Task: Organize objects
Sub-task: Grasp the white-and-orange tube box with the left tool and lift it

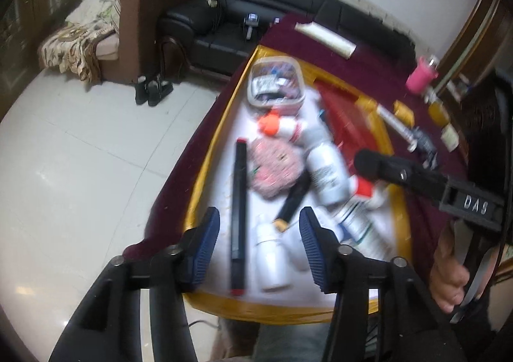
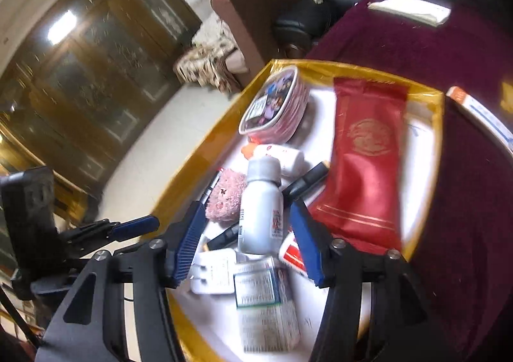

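A yellow-rimmed tray with a white floor holds the clutter. My left gripper hangs open over its near end, above a long black marker and a small white bottle, touching neither. My right gripper is open too. A grey-capped white bottle lies between its fingers with a gap on the left side. Beside it are a pink fluffy item, a red pouch, a clear lidded box and a printed carton.
The tray sits on a maroon cloth over the table. On the cloth lie a pink cup, a syringe-like tube and a white roll. A black sofa and a brown armchair stand beyond. A person's hand shows at right.
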{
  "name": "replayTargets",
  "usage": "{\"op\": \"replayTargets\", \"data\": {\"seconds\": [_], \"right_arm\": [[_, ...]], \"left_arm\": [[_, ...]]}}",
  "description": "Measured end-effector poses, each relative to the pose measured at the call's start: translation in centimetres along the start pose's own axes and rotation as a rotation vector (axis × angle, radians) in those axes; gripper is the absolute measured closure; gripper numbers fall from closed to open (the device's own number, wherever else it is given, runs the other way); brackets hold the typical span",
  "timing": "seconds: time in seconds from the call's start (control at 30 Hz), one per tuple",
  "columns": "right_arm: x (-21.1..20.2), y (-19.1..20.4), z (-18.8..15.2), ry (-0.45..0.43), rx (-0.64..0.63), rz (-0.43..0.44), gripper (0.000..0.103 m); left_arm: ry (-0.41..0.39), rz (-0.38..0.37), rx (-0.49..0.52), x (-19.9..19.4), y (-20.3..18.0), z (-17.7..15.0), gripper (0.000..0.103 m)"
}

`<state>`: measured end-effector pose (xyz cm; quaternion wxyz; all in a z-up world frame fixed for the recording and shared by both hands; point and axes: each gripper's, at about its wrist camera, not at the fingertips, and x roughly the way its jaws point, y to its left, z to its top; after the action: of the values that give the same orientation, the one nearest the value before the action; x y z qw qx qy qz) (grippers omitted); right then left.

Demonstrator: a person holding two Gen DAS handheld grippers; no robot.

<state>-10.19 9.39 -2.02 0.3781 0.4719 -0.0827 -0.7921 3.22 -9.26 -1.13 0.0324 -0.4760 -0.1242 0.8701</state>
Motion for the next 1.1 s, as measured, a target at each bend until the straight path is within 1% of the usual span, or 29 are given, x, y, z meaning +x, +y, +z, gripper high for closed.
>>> {"op": "replayTargets", "data": {"seconds": [0.17, 0.2, 0.23, 0.27, 0.33, 0.37, 0.43, 0.53, 0.6, 0.63, 0.67, 0.73, 0.8, 0.83, 0.9, 1.0, 1.1], "right_arm": [[-4.5, -1.7, -2.1, -0.078, 0.065, 0.032, 0.048], [-5.4, -2.2, -2.7, -0.094, 0.076, 0.031, 0.048], [-6.3, -2.7, -3.3, -0.113, 0.088, 0.024, 0.048], [-7.3, -3.6, -4.0, -0.134, 0.101, 0.015, 0.046], [-9.1, -5.3, -5.7, -0.166, 0.129, -0.003, 0.043], [-9.9, -6.4, -6.6, -0.186, 0.150, -0.016, 0.042], [-11.6, -8.8, -8.5, -0.220, 0.199, -0.055, 0.041], [-13.3, -11.6, -10.4, -0.255, 0.272, -0.118, 0.042], [-14.3, -13.4, -11.3, -0.280, 0.313, -0.170, 0.042], [-14.8, -14.2, -11.6, -0.299, 0.327, -0.202, 0.042], [-15.5, -14.6, -11.8, -0.310, 0.333, -0.218, 0.042], [-16.2, -15.4, -12.2, -0.336, 0.334, -0.252, 0.042], [-16.0, -15.7, -12.2, -0.339, 0.332, -0.274, 0.042], [-15.9, -15.8, -12.3, -0.338, 0.331, -0.272, 0.042], [-16.1, -15.9, -12.5, -0.344, 0.328, -0.248, 0.042], [-16.3, -15.9, -12.7, -0.348, 0.307, -0.249, 0.042], [-16.1, -15.8, -12.5, -0.347, 0.299, -0.232, 0.042]], "left_arm": [[-0.063, -0.094, -0.021, -1.4, -3.7, 0.6, 0.055], [-0.067, -0.105, -0.024, -1.5, -4.4, 0.7, 0.053], [-0.074, -0.126, -0.019, -1.5, -5.8, 0.9, 0.052], [-0.074, -0.139, -0.004, -1.4, -6.9, 1.1, 0.052], [-0.062, -0.163, 0.047, -1.0, -9.6, 1.5, 0.052], [-0.050, -0.180, 0.078, -0.4, -11.6, 1.8, 0.052], [-0.029, -0.202, 0.106, 0.4, -14.3, 2.5, 0.051], [0.020, -0.240, 0.131, 3.1, -19.1, 3.8, 0.051], [0.049, -0.230, 0.130, 4.8, -21.3, 4.6, 0.051], [0.073, -0.233, 0.126, 6.3, -22.9, 5.5, 0.051], [0.085, -0.235, 0.127, 7.2, -23.9, 6.0, 0.052], [0.103, -0.215, 0.119, 9.2, -25.6, 7.2, 0.052], [0.127, -0.196, 0.081, 11.7, -26.8, 8.6, 0.052], [0.138, -0.180, 0.049, 13.3, -27.3, 9.6, 0.052], [0.154, -0.146, 0.004, 15.0, -27.5, 10.7, 0.052], [0.159, -0.093, -0.024, 17.7, -28.2, 12.4, 0.052], [0.196, -0.064, -0.061, 20.1, -28.7, 13.7, 0.052]]}}
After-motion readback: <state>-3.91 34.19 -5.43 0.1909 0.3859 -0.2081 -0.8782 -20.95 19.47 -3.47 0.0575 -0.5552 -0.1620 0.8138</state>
